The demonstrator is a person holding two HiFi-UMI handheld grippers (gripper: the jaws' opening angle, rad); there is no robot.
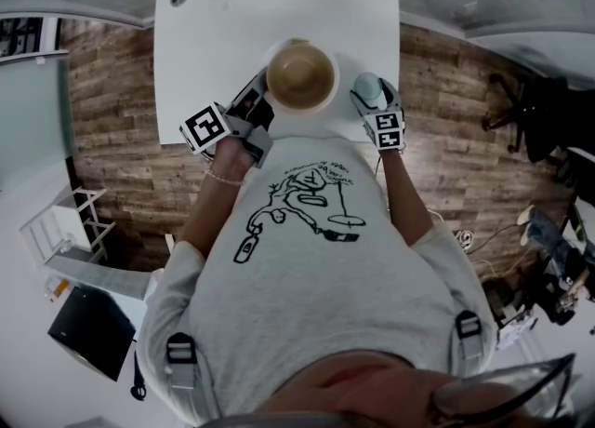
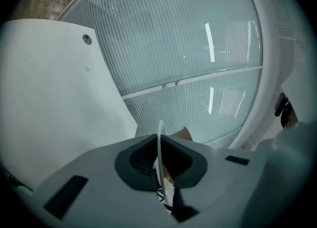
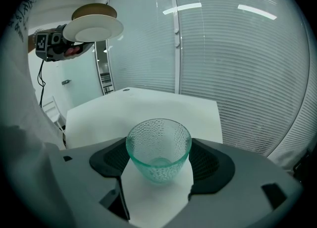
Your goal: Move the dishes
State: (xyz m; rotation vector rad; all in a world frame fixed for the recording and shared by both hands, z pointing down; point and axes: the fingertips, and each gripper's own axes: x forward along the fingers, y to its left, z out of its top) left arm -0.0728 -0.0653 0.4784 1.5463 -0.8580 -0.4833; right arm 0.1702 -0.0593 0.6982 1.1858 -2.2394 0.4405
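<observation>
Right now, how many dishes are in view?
3: a white plate pinched in the left tongs, a brown bowl on it, a glass bowl in the right tongs.

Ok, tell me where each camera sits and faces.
Head view: on the person's head, facing steeply down at the table; shirt, forearms, left tool and right tool show.
Left gripper view: on the left tool, facing a glass wall; its jaws pinch the plate rim.
Right gripper view: on the right tool, facing across the table; its jaws hold the glass cup.
Shared: head and right gripper views both show the plate carrying the brown bowl.
</observation>
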